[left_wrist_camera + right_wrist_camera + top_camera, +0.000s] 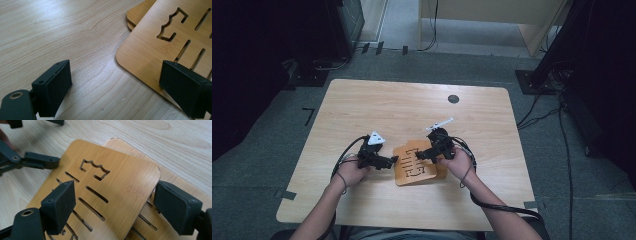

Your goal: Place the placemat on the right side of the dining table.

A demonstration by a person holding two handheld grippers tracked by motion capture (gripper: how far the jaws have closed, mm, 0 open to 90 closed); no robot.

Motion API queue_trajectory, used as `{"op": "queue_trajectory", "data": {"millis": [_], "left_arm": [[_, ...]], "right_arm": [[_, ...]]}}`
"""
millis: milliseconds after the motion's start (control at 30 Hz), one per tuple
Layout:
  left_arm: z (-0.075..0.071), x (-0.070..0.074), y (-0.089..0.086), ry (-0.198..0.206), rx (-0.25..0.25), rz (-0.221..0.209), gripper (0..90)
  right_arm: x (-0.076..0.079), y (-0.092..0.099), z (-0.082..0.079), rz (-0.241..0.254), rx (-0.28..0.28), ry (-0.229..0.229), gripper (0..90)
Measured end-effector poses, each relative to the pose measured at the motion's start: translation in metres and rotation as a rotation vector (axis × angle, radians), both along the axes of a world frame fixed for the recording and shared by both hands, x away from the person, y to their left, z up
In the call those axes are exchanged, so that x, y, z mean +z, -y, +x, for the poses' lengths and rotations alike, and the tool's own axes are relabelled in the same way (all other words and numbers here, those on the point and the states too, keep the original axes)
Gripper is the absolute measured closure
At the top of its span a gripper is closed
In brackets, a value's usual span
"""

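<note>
Two slotted bamboo boards lie stacked and a little askew near the table's front middle; the upper board has a crown-shaped cutout, and the lower board peeks out beyond it. My left gripper is open at the stack's left corner, its right jaw over the board's edge and bare table under the gap. One of its fingers reaches the upper board's left edge. My right gripper is open wide above the upper board, one jaw over the slots and the other by its right edge.
The light wooden table has a small dark round disc toward the back. Cables trail from both grippers across the front. Dark stands and cables sit on the grey carpet around the table.
</note>
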State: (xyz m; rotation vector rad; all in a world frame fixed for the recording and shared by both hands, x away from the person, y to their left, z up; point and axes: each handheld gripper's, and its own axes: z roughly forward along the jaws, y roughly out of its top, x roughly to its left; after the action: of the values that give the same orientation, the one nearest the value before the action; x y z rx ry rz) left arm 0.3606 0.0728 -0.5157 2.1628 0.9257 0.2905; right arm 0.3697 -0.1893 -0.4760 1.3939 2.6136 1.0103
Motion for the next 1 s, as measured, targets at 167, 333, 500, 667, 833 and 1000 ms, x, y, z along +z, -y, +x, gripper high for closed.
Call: {"op": "queue_trajectory", "data": {"millis": [167, 333, 500, 667, 833, 1000], "left_arm": [[0.000, 0.000, 0.000, -0.004, -0.001, -0.014, 9.7], [0.000, 0.000, 0.000, -0.008, -0.003, -0.024, 9.0], [0.000, -0.001, 0.003, -0.007, -0.006, -0.026, 8.9], [-0.001, -0.001, 0.004, -0.005, 0.001, -0.032, 8.9], [-0.001, -0.001, 0.009, -0.005, 0.001, -0.034, 8.9], [-0.001, -0.001, 0.011, -0.005, -0.009, -0.019, 8.9]], "right_arm": [[0.011, 0.003, -0.001, 0.052, 0.000, -0.017, 19.1], [0.023, 0.008, -0.004, 0.110, 0.004, -0.045, 21.9], [0.026, 0.003, -0.010, 0.200, 0.076, -0.139, 23.9], [0.020, -0.004, -0.009, 0.193, 0.065, -0.161, 21.4], [0.017, -0.005, -0.007, 0.200, 0.070, -0.184, 27.4], [0.018, -0.004, -0.009, 0.156, 0.055, -0.164, 54.0]]}}
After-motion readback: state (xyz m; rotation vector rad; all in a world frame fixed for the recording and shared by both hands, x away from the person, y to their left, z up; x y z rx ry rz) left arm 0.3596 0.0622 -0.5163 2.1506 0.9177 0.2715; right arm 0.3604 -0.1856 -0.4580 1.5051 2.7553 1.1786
